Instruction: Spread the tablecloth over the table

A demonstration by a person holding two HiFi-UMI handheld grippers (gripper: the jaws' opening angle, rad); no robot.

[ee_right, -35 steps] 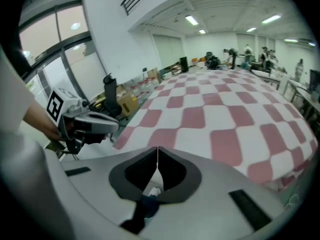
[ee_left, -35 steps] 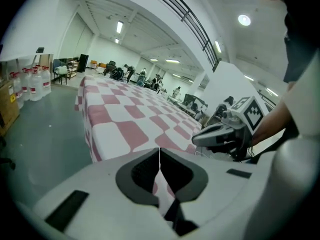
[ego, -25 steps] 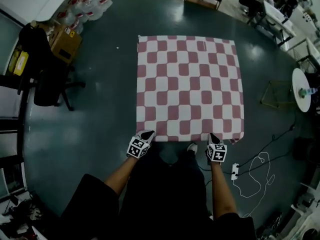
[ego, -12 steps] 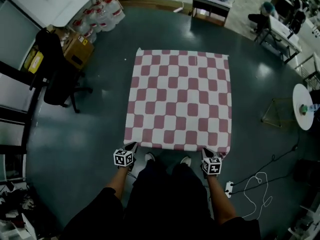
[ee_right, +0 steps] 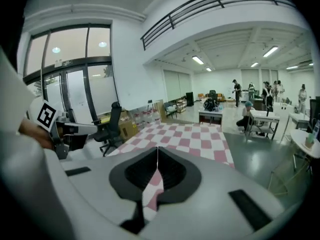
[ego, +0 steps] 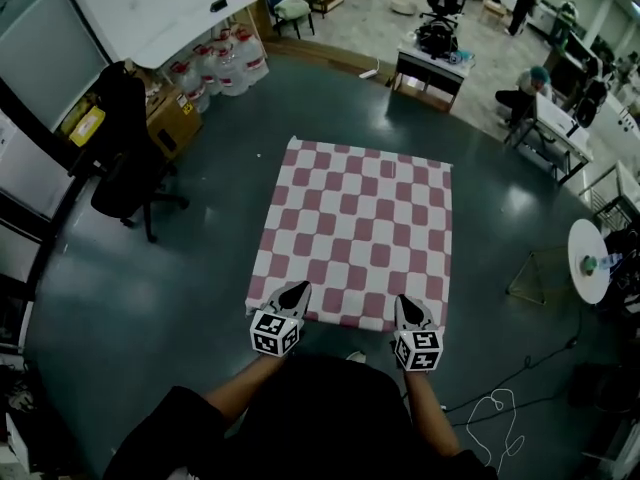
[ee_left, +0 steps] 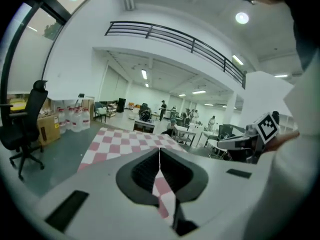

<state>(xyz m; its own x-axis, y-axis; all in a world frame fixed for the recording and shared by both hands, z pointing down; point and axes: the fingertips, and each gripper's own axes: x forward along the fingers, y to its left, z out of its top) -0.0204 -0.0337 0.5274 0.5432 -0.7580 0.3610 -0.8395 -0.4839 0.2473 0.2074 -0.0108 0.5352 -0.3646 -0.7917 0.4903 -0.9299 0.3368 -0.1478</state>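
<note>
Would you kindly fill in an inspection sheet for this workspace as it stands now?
Surface: dark floor; no table visible under the cloth.
Job's things: checked tablecloth, spread out.
Clutter: nothing seen on the cloth.
Grippers: left claw and right claw each shut on the cloth's near edge.
Cables: white cable looped on floor at right.
Surroundings: office chair, water bottles, cardboard box at left; round white table at right; people at desks beyond.

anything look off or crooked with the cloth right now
Nothing torn or spilled. The cloth is spread flat, its near edge pinched in the left claw and right claw. Only oddity: it seems to lie straight on the dark floor.
</note>
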